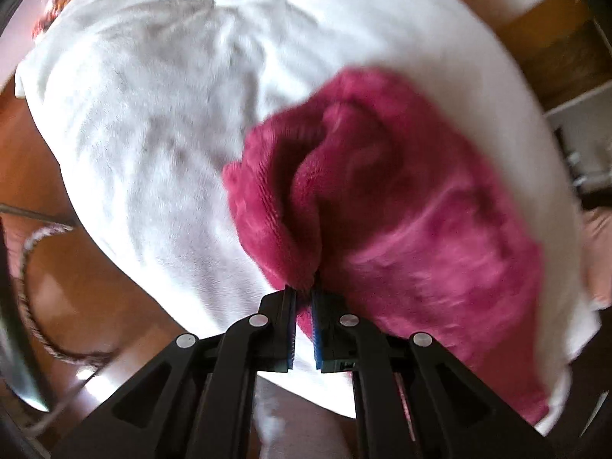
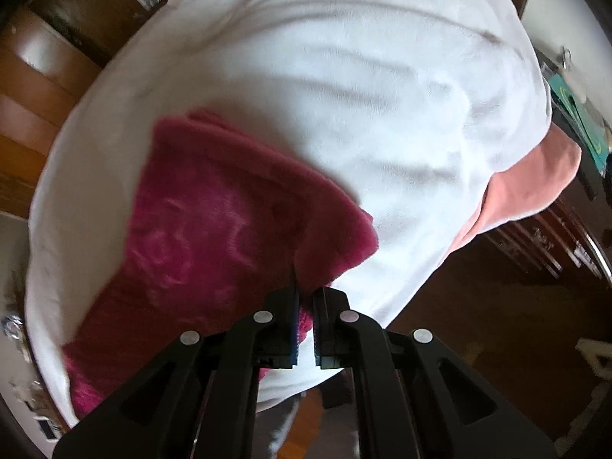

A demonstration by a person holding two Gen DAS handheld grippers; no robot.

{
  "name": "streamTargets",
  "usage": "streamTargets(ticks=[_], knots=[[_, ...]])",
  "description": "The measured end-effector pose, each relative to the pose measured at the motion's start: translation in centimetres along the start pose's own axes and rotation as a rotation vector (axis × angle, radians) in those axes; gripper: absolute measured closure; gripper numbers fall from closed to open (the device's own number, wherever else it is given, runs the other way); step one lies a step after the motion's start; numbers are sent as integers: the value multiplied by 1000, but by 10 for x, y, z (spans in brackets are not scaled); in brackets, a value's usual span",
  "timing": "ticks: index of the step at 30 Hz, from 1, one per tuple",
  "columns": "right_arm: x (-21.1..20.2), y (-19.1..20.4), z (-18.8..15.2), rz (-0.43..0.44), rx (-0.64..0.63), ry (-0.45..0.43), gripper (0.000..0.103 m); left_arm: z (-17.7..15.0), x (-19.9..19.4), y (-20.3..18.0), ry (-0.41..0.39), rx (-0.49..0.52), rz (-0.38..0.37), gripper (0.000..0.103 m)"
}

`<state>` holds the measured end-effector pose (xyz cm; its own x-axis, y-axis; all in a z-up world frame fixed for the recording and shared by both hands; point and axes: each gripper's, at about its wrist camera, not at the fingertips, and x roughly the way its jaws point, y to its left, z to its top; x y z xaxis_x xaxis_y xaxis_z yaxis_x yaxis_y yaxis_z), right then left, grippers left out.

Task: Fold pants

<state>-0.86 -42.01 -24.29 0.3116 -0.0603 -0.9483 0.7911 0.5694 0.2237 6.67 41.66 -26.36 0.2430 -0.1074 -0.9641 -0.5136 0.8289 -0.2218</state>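
We have the left hand-held gripper (image 1: 302, 298) and right hand-held gripper (image 2: 306, 298) each clamped on an edge of the magenta fleece pants (image 1: 401, 210), lying part-folded on the white blanket (image 1: 153, 114). Risk: plush fleece slips from shallow pinches, fold skews.

Black tongs (image 1: 304, 294) (image 2: 306, 292), silver rivets, seemingly blue-lined inner faces

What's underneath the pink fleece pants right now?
The magenta fleece pants lie on a white fleece blanket, gripped by both the left gripper and right gripper. Whatever lies beneath the blanket there is covered.
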Motion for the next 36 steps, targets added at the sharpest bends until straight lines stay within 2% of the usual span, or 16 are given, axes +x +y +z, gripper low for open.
streamTargets(ticks=[3,8,12,15,17,18,19,20,22,24,26,28,30,33,36], knots=[[7,-6,0,14,10,11,97,-8,13,-7,12,48,49,97],[-4,-15,4,-5,-5,-16,83,-15,-1,-14,-4,144,128,93],[-24,-17,4,-63,-33,-85,83,-19,-19,-15,-31,172,167,91],[-42,-2,9,-74,-92,-150,80,-17,-32,-23,-58,201,189,91],[-48,16,16,-58,-143,-186,65,-18,-40,-29,-77,225,204,91],[-50,31,23,-36,-187,-208,52,-15,-41,-33,-80,232,207,91],[-48,42,27,-26,-211,-219,44,-14,-46,-36,-84,241,208,90],[-45,58,35,-20,-251,-233,43,-13,-48,-40,-88,249,209,87],[-35,73,52,-29,-295,-231,43,-14,-52,-47,-93,264,210,78],[-13,87,69,-53,-318,-198,43,-15,-57,-53,-105,291,217,62],[7,91,79,-76,-323,-165,51,-17,-61,-59,-109,317,223,54],[21,95,84,-89,-324,-123,83,-16,-60,-65,-101,333,221,52],[20,106,83,-102,-345,-132,94,-17,-61,-68,-99,334,222,51],[-2,122,84,-122,-387,-218,96,-16,-60,-75,-93,332,214,50],[-15,130,99,-112,-372,-269,96,-14,-57,-90,-89,351,209,50]])
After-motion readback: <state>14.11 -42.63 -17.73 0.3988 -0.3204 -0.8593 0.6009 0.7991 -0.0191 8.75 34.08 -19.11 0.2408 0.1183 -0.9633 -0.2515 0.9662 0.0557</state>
